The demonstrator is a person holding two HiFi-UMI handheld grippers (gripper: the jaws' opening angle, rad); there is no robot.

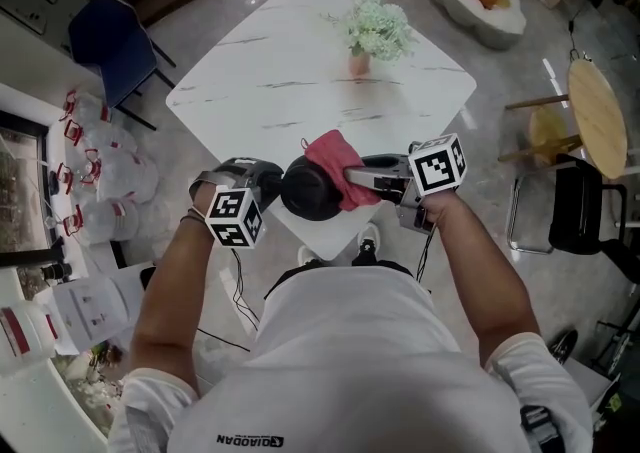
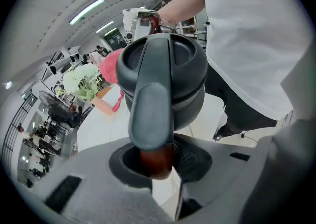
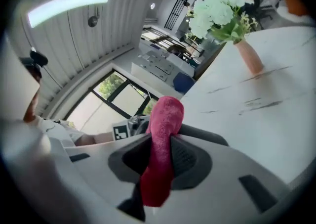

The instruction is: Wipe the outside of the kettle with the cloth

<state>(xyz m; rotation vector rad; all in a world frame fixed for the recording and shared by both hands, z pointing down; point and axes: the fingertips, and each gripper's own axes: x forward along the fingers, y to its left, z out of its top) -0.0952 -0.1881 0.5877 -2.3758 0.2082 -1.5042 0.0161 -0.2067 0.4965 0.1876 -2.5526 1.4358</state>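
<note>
Standing below everything is the white table (image 1: pixel 300 71) (flowers (image 1: pixel 378 29) on it). Over its near corner hangs the black kettle (image 1: pixel 310 191), the left gripper (image 2: pixel 158 161) clamped on its handle (image 2: pixel 150 114). The right gripper (image 3: pixel 160 156) pinches the pink cloth (image 3: pixel 163 119) against the kettle's far side.

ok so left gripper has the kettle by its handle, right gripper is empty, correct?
Not empty: the right gripper is shut on the pink cloth, as the right gripper view shows. The left gripper holds the black kettle by its handle.
</note>
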